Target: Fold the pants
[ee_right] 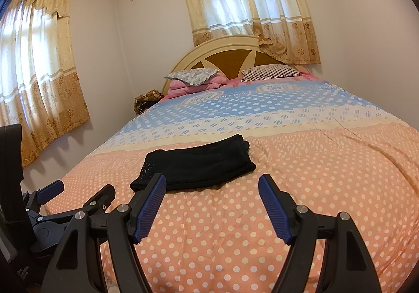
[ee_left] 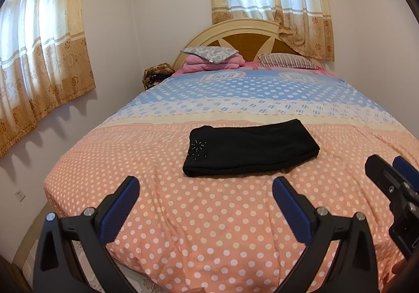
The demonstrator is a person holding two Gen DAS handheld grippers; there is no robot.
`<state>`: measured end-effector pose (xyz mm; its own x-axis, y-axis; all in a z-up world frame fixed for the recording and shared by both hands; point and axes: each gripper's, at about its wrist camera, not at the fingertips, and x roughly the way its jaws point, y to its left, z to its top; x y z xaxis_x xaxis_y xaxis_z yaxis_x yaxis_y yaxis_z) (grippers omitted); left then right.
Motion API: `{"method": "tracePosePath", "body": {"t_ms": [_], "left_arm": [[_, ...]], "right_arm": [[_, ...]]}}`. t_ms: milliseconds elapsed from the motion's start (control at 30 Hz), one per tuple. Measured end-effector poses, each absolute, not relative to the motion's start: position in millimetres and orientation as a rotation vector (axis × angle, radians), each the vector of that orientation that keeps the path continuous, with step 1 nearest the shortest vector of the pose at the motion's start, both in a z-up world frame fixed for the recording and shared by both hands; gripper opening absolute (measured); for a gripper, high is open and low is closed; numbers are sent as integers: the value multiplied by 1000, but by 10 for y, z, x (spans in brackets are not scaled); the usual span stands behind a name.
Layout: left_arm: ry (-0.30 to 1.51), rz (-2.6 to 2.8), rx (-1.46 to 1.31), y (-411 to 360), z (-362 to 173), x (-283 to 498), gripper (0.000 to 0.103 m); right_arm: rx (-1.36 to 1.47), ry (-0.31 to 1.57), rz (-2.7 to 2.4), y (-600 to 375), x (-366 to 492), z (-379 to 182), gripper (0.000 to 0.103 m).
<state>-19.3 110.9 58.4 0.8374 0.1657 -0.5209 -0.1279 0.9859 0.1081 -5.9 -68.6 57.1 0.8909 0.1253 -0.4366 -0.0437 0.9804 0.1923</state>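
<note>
Black pants (ee_left: 251,147) lie folded into a compact flat rectangle on the polka-dot bedspread (ee_left: 209,227), with a small sparkly design near their left end. They also show in the right wrist view (ee_right: 195,164). My left gripper (ee_left: 205,188) is open and empty, held above the bed just in front of the pants. My right gripper (ee_right: 212,185) is open and empty, also in front of the pants, slightly to their right. The right gripper shows at the right edge of the left wrist view (ee_left: 392,175). The left gripper shows at the left of the right wrist view (ee_right: 78,191).
The bed fills most of the view, with pillows (ee_left: 209,53) and a folded pink blanket (ee_left: 212,64) by the headboard (ee_left: 246,36). Curtained windows (ee_left: 39,44) stand on the left wall and behind the headboard. The bed's left edge (ee_left: 52,188) drops to a tiled floor.
</note>
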Motion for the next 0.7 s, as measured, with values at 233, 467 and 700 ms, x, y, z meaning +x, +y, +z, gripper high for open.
{"method": "tracePosePath", "body": {"t_ms": [233, 467, 700], "left_arm": [[570, 148, 57, 1086, 584, -170, 103], [602, 93, -16, 1140, 559, -149, 103], [602, 116, 6, 1119, 555, -145, 103]], "right_arm": [[182, 468, 89, -712, -61, 554, 74], [182, 471, 88, -726, -61, 544, 75], [182, 474, 89, -727, -68, 538, 74]]}}
